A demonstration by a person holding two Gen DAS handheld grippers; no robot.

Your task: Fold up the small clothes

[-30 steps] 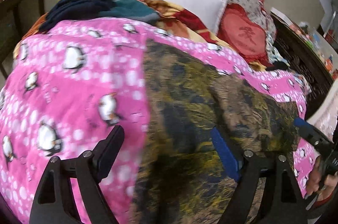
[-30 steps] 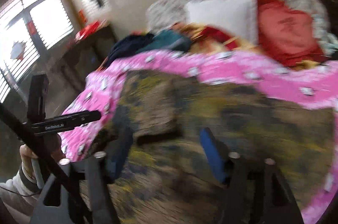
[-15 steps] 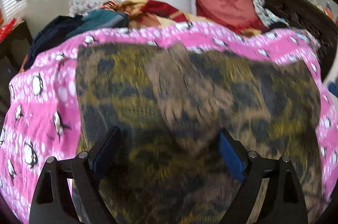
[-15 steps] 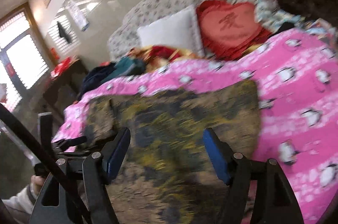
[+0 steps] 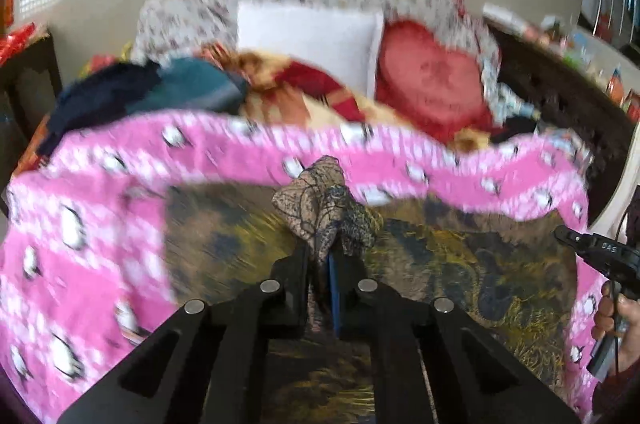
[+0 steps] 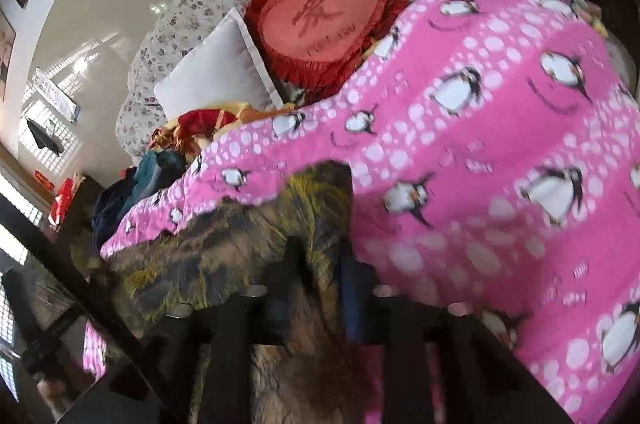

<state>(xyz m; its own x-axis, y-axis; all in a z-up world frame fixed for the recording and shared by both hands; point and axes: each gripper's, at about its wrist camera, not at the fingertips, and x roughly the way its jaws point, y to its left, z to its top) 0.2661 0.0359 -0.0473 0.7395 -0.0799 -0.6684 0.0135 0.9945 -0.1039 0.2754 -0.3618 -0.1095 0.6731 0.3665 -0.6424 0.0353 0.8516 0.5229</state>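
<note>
Now the jaws of the left gripper have just been closing and are pinched on a bunched tuft of the olive patterned garment, which stands up between the pads. The jaws of the right gripper have likewise just been closing; in the blurred right wrist view they are nearly together with the garment's edge apparently caught between them. The garment is spread on the pink penguin blanket covering the bed, with a white pillow and a red heart cushion well beyond it. The grasping step of a fold is judged to be in hand. Next, both held edges should be lifted together and carried across the cloth, kept level so that the fold falls straight.
</note>
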